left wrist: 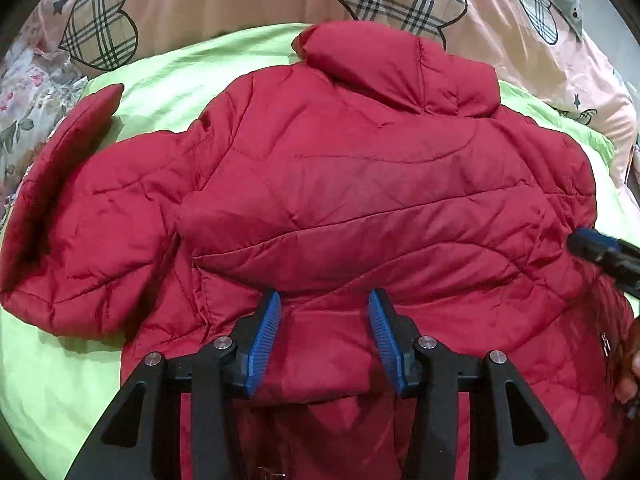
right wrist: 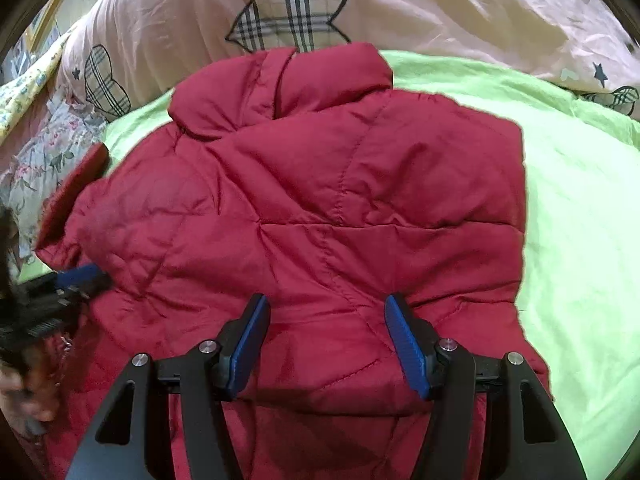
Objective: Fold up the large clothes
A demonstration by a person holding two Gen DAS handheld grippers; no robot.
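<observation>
My left gripper (left wrist: 323, 300) and right gripper (right wrist: 326, 304) both gape open, empty, over the red jacket (left wrist: 340, 184) at frame centre.

The left gripper (left wrist: 323, 334) has its two blue-padded fingers (left wrist: 266, 334) spread apart with nothing between them, pointing forward and down. The right gripper (right wrist: 327, 346) is spread likewise, its fingers (right wrist: 406, 346) wide and gripping nothing. In the left wrist view the right gripper's tip enters from the right edge, blurred, with part of the person's right hand (left wrist: 630, 364) below it. In the right wrist view the left gripper shows blurred at the left edge.
</observation>
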